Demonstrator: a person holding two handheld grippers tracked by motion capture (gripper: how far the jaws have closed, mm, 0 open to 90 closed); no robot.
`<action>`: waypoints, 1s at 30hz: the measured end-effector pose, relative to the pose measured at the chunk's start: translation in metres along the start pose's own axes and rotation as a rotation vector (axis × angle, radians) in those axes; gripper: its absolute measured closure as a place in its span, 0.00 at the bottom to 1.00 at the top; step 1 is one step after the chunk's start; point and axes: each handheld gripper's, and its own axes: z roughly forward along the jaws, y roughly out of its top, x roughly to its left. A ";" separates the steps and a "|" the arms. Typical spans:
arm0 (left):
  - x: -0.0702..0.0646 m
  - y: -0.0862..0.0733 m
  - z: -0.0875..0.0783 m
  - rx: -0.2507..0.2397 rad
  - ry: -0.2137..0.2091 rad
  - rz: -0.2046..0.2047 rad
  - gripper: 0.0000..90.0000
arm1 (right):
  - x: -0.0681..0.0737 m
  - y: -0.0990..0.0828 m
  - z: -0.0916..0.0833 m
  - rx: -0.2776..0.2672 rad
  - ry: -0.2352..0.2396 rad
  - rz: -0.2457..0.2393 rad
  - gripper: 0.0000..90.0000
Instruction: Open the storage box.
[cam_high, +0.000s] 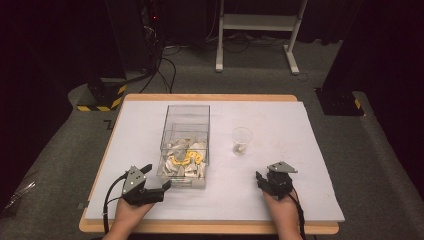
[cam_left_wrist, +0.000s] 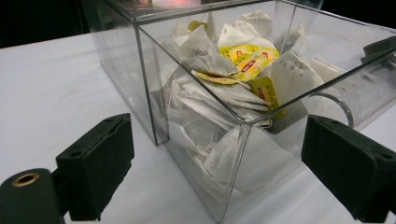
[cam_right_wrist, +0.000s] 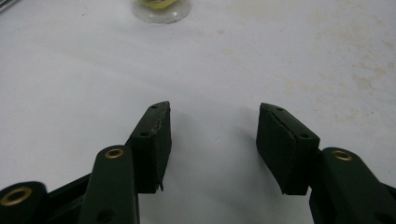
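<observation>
A clear plastic box stands in the middle of the table, piled with white tea bags, some with yellow tags. To its right stands a clear cup with something small at the bottom; its base lies far ahead of my right gripper. My left gripper rests on the table just left of the box's near corner, jaws wide open. From the left gripper view, that corner stands ahead between the jaws, untouched. My right gripper rests near the front right, open over bare table.
The white table top has faint stains at the right. A white frame, cables and black stands with yellow-striped bases sit on the floor beyond the table's far edge.
</observation>
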 end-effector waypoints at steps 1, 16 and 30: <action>0.001 0.000 0.001 0.001 -0.001 -0.002 0.11 | 0.000 0.000 0.000 0.000 0.000 0.000 0.50; 0.007 0.004 0.012 -0.007 0.021 -0.017 0.12 | 0.000 0.000 0.000 0.001 0.003 0.006 0.50; 0.012 0.012 0.021 -0.003 0.034 -0.018 0.12 | 0.000 0.000 0.000 0.001 0.004 0.005 0.50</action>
